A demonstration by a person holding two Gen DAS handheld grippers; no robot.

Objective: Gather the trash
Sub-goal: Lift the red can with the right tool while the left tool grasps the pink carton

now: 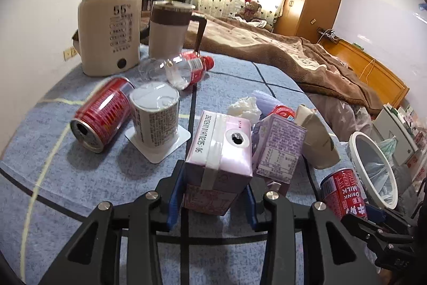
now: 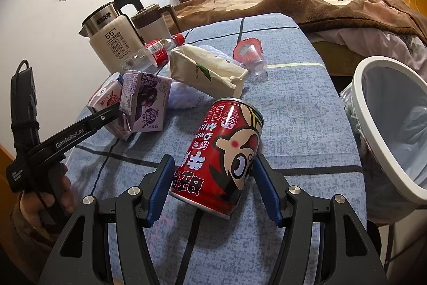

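My left gripper (image 1: 216, 178) is shut on a pink drink carton (image 1: 218, 151), its blue pads pressed against both sides. A purple carton (image 1: 280, 143) leans right beside it. In the right wrist view my right gripper (image 2: 213, 162) is shut on a red milk can (image 2: 226, 148), which is tilted between the pads above the blue tablecloth (image 2: 293, 103). The white-rimmed bin (image 2: 360, 108) with a plastic liner stands just right of the table edge. The left gripper (image 2: 117, 108) shows there too, on the pink carton (image 2: 104, 98).
On the cloth lie a red can (image 1: 104, 114), an upturned white cup (image 1: 156, 114), a clear bottle (image 1: 184, 68), a tissue (image 1: 245, 108) and a crushed beige carton (image 1: 317, 140). A kettle (image 1: 109, 26) and a jug (image 1: 170, 26) stand at the back left. A bed lies beyond.
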